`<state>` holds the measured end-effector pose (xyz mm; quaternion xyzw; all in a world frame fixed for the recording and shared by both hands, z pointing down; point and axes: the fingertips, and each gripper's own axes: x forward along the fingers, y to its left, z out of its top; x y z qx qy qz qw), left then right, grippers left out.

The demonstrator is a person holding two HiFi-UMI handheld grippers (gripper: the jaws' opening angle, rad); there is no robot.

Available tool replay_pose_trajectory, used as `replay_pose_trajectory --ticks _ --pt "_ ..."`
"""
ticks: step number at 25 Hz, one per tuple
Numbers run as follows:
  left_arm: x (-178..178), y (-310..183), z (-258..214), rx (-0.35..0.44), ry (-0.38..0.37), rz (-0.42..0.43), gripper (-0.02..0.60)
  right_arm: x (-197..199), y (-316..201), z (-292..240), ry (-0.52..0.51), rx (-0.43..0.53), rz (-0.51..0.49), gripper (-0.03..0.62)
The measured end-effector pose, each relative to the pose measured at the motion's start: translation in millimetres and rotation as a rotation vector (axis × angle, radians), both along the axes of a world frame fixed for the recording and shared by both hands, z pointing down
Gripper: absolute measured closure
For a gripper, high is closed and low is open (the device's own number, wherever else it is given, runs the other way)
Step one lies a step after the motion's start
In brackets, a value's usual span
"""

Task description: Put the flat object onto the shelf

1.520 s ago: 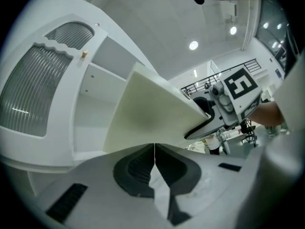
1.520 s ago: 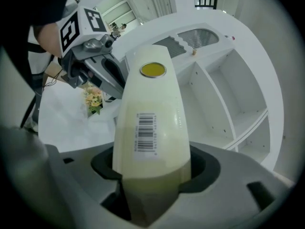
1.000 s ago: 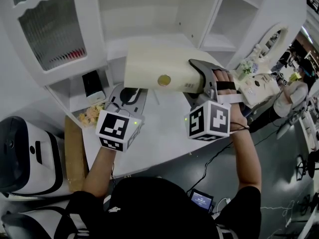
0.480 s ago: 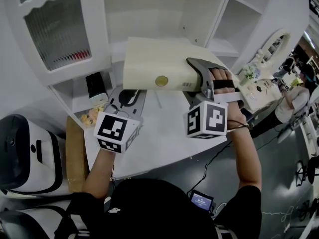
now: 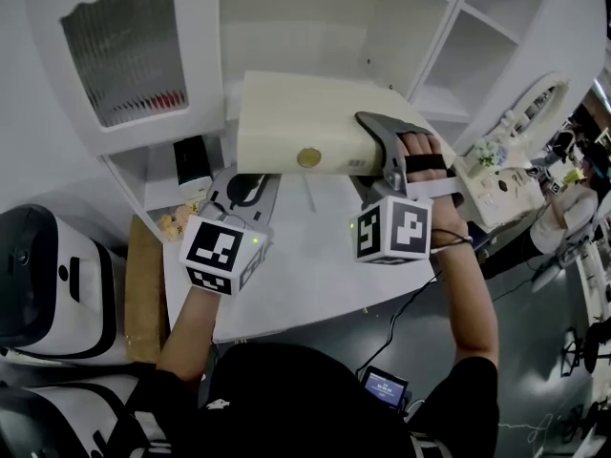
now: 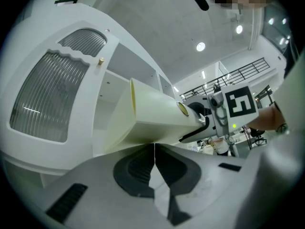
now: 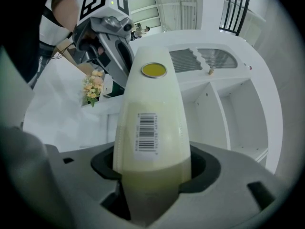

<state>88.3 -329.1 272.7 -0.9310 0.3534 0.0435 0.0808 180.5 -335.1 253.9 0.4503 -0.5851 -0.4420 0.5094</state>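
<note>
The flat object is a cream box with a gold round sticker and a barcode label. My right gripper is shut on its right end and holds it level, above the desk and in front of the white shelf unit. In the right gripper view the box fills the gap between the jaws of that gripper. My left gripper is shut and empty, just under the box's left part. Its jaws meet below the box.
A ribbed-glass cabinet door stands at the left of the shelf unit. A dark small item sits in a low cubby, with flowers beside it. The white desk lies below. A white and black machine stands at the far left.
The head view has shifted a little, so the shelf unit sits further right. The box and both grippers have hardly moved; the right grip is unchanged.
</note>
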Motion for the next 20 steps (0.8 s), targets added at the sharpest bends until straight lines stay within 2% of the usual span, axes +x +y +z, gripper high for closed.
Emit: replay_pose_trajectory --ticks 20 --pt "-10 -23 21 -0.043 -0.016 -0.078 0.575 -8 -29 17 0.029 -0.002 -0.055 0.278"
